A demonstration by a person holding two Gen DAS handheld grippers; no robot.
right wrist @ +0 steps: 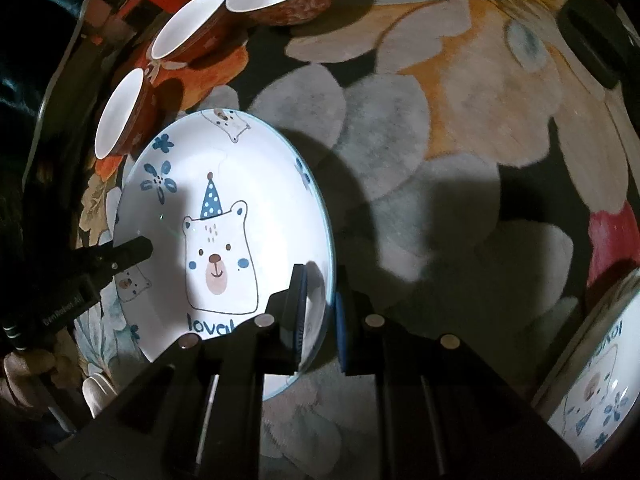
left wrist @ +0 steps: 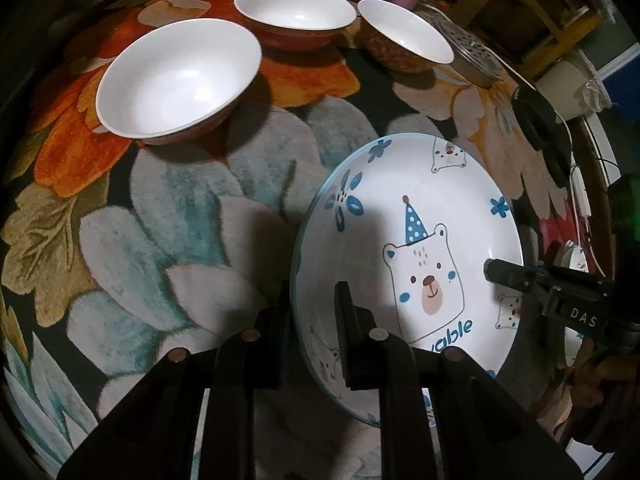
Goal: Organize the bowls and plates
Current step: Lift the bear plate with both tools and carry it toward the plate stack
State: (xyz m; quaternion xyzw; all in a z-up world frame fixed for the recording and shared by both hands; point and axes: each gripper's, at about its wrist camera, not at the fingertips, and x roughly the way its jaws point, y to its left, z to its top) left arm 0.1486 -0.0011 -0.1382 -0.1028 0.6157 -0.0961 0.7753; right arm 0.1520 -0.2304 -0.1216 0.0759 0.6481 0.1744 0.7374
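Nearest, the left tongs [left wrist: 312, 320] are clenched on the left rim of the bear plate [left wrist: 424, 216], one finger above the rim and one below. Opposite them the right tongs [right wrist: 320, 308] are clenched on the plate's right rim in the same way. With a grip on each side the plate stays balanced instead of hanging from one edge; it looks tilted and lifted off the flowered cloth of the bench [left wrist: 192, 208], judging by the shadow beneath it, though I cannot be sure it has fully cleared the cloth.

Towards the right edge of the bench, a second bear plate [right wrist: 596, 384] lies partly in view. It carries the same print, so it is likely where the held plate should go, one stacked on the other.

Farther off, near the far edge of the bench, three white-lined bowls stand upright in a loose row: the left bowl [left wrist: 176, 76], the middle bowl [left wrist: 294, 10] and the right bowl [left wrist: 404, 32]. They sit near one another but unstacked, so nesting them appears not yet done. Beyond the right bowl a metal strainer [left wrist: 472, 56] rests at the far right corner.
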